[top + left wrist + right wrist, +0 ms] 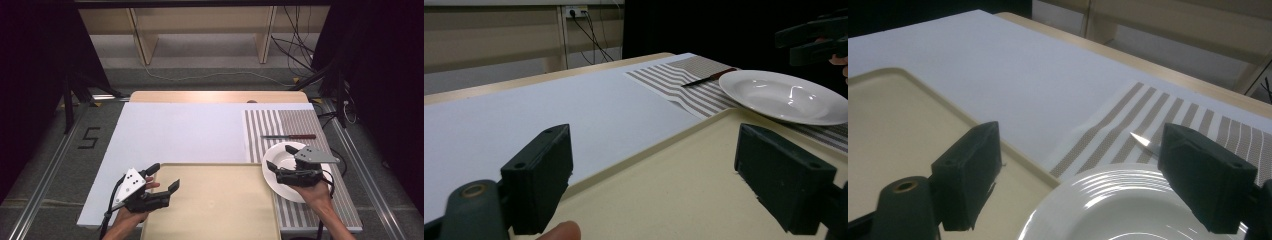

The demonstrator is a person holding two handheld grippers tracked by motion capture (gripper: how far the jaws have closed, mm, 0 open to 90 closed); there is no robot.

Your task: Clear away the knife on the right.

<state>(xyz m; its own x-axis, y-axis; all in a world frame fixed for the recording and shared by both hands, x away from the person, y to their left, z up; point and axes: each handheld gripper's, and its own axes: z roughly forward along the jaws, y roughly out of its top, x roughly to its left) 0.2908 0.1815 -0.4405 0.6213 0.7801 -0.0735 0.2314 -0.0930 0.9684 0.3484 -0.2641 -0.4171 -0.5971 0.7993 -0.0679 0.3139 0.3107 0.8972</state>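
A: From the high view we are seeing both hands coming in from the bottom. The left gripper (164,176) is hovering at the near-left corner of the beige tray (215,210), jaws apart, nothing between them.

B: And the right gripper (280,156) is hanging over the white plate (278,182), jaws also spread wide and empty. We are seeing the plate sitting on the striped mat (300,125), its left rim overlapping the tray's right edge.

A: The high view is giving us the whole knife (289,136), lying on the mat beyond the plate, dark blade pointing left, reddish handle right.

B: In the right gripper view we are catching just its shiny tip (1143,140), the rest hidden behind one jaw.

A: The left gripper view is showing us the other gripper floating above the plate's far side, and a fingertip (558,231) at the bottom edge.

B: We are also seeing the white sheet (180,132) covering the table under the tray.
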